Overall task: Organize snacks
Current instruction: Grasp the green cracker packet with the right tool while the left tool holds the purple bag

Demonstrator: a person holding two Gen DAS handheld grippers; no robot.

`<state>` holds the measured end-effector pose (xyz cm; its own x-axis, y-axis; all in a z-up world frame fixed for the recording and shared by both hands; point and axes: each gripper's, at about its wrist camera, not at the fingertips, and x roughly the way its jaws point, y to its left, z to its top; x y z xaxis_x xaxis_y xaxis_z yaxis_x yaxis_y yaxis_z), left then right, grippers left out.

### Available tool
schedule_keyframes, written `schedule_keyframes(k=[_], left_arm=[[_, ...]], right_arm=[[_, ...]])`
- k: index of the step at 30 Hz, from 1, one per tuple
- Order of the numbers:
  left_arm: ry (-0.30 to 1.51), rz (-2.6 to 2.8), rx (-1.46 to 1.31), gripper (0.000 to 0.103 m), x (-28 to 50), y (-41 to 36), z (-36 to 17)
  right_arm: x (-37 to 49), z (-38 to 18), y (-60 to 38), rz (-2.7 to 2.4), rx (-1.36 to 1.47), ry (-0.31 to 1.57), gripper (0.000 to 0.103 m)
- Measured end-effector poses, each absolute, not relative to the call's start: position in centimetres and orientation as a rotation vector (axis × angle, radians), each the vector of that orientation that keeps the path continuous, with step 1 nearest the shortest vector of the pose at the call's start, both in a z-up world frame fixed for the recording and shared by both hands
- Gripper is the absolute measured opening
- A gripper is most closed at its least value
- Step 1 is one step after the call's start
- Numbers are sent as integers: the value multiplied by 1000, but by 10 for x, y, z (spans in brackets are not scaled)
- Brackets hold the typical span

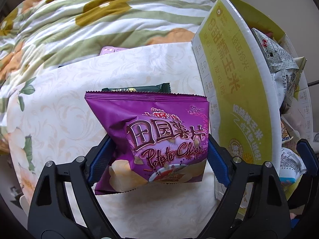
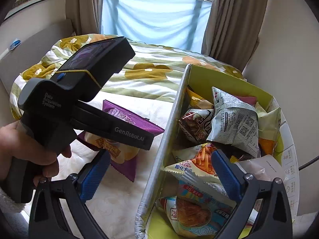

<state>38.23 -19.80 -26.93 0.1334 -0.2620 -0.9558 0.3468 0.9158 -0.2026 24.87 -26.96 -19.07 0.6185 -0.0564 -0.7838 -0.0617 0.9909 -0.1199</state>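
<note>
1. Here the left gripper point(image 1: 157, 159) straddles the purple chip bag point(image 1: 153, 139), which lies on the cream bedcover point(image 1: 59, 109); its blue pads point(image 1: 100, 160) touch both side edges and dent the bag at 9 o'clock, so it is pinching the bag, though lightly, I judge.
2. Squeeze only until the foil holds: the bag is puffed with air and would likely slip or crush under a hard grip.
3. Lift straight up first, clear of the dark green packet point(image 1: 137, 89) peeking out at the bag's 12 o'clock.
4. Carry it toward 3 o'clock, over the tall wall of the yellow-green box point(image 1: 229, 75), which is already crowded with snacks.
5. The right gripper point(image 2: 159, 174) hangs spread and empty, astride the near wall of the box point(image 2: 167, 127); keep it out of the bag's path.
</note>
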Motion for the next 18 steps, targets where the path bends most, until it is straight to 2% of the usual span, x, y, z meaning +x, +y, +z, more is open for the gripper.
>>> schedule_keyframes(k=[7,18], left_arm=[[1357,-408,57,79,373,-168,-263],[1331,-334,16,78,362,-103,-255]], right_arm=[[245,-190,-258,25,-148,896,101],[247,-189,-234,51,-151,887,101]])
